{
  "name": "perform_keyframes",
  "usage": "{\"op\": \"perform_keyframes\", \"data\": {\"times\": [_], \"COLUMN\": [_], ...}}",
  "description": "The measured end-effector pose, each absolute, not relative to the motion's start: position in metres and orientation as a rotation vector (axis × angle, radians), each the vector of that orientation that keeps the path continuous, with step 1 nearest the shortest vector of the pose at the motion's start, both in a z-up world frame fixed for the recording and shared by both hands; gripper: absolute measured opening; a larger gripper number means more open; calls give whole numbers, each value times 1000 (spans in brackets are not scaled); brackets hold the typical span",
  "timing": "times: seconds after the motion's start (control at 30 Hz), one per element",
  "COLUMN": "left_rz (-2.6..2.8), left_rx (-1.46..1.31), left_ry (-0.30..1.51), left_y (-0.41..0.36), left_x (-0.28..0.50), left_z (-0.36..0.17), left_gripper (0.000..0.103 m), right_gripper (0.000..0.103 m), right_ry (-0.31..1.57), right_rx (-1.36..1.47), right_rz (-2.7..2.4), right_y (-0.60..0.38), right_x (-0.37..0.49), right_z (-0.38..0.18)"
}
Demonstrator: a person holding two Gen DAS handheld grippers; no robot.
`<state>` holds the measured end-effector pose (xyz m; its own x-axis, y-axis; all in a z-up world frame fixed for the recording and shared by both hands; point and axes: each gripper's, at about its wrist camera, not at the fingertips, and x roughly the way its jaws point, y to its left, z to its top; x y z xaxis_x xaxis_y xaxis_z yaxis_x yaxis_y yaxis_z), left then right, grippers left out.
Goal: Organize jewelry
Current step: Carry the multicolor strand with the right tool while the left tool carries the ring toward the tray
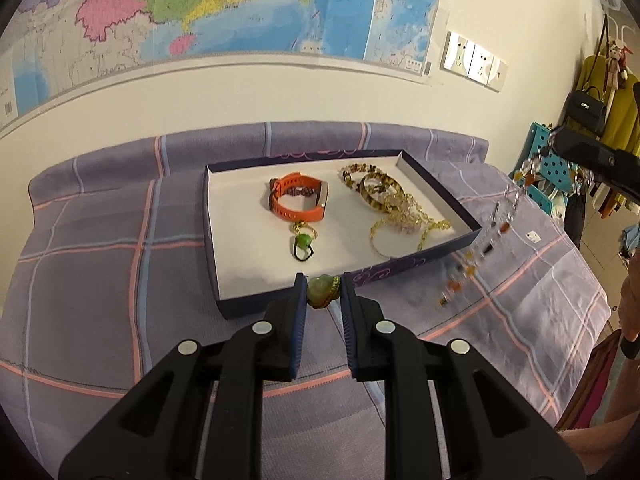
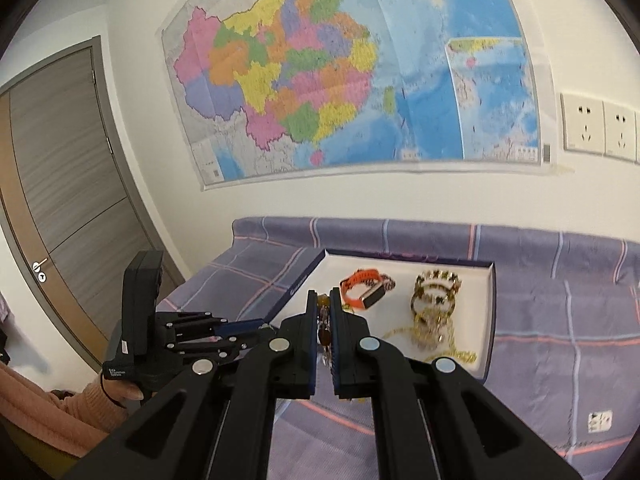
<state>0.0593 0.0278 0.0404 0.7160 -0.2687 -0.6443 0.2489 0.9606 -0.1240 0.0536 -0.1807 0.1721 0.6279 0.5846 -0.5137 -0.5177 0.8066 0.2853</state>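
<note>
Left gripper (image 1: 323, 292) tilted down, jaws nearly closed, pinching a green stone pendant (image 1: 320, 291); right gripper (image 2: 325, 320) tilted down, jaws clamped on a beaded chain (image 2: 324, 334); left hand (image 2: 124, 390) in pink sleeve (image 2: 48, 408) wraps the handle.

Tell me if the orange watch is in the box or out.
In: the orange watch lies on the white floor inside the box.

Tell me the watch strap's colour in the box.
Orange watch strap, clearest in the left wrist view.
</note>
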Motion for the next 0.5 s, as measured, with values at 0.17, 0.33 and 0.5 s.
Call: {"op": "perform_keyframes", "data": {"times": [0.17,0.33,0.5], "left_rz": [-284,-281,-280], "left_rx": [-25,-14,-8], "left_ry": [706,697,693], "left_y": [27,25,23], "left_x": [61,63,66], "left_z": [46,49,51], "left_gripper": [17,17,17], "right_gripper": [4,4,4], "right_ry": [613,606,600], "right_rx": [116,121,131], "right_rz": [631,628,624], "right_y": [-183,-187,-191], "right_x": [61,66,70], "right_z": [180,183,185]}}
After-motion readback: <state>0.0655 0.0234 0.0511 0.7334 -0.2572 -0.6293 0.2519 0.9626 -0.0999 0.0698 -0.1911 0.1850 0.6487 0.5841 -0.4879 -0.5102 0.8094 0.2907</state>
